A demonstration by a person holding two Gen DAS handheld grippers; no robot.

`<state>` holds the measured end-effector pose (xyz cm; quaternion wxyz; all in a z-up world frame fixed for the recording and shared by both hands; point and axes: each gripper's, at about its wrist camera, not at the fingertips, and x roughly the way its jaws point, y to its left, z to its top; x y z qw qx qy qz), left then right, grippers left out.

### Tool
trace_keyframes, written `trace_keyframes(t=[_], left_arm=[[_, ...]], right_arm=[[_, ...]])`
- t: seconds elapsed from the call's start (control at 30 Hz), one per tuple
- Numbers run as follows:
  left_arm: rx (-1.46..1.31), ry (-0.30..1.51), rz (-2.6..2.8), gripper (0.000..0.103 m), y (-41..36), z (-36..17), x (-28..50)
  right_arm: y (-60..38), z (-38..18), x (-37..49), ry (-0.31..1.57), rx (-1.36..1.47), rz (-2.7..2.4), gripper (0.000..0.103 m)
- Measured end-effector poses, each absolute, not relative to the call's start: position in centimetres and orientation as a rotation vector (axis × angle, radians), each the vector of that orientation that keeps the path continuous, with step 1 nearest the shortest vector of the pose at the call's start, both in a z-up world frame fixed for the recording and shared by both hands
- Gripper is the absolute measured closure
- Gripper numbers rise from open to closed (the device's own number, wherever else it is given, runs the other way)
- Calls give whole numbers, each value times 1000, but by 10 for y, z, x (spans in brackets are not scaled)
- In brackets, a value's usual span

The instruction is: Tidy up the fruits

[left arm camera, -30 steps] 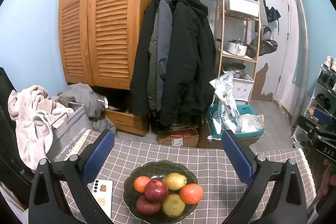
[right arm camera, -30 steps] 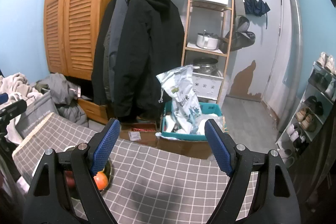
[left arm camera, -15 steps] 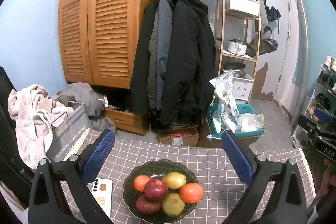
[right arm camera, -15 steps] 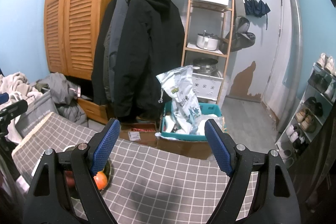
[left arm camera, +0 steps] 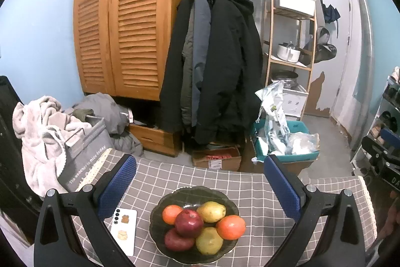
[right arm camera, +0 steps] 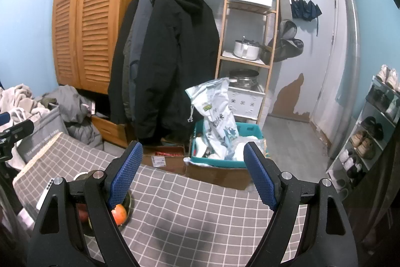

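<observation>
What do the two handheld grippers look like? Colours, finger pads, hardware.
Both look identical. The left gripper has matte black, angular plastic fingers with triangular cut-outs, tipped with blue dimpled rubber pads and joined by round silver bolt heads. The right gripper has the same black fingers, blue pads and silver bolts. No cables, markings or sleeves visible.

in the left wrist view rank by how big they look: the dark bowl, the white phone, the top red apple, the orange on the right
1. dark bowl
2. white phone
3. red apple and orange: look about alike, so not ranked
</observation>
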<state>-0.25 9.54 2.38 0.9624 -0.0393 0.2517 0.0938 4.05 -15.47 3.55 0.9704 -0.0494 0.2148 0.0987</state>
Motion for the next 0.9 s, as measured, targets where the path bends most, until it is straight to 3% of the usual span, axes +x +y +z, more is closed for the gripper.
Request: trace_keyframes(t=[0.9], left_arm=[[-69,514,189,0,92,29,-2]], right_arm=[[-153,36,40,434,-105,200,21]])
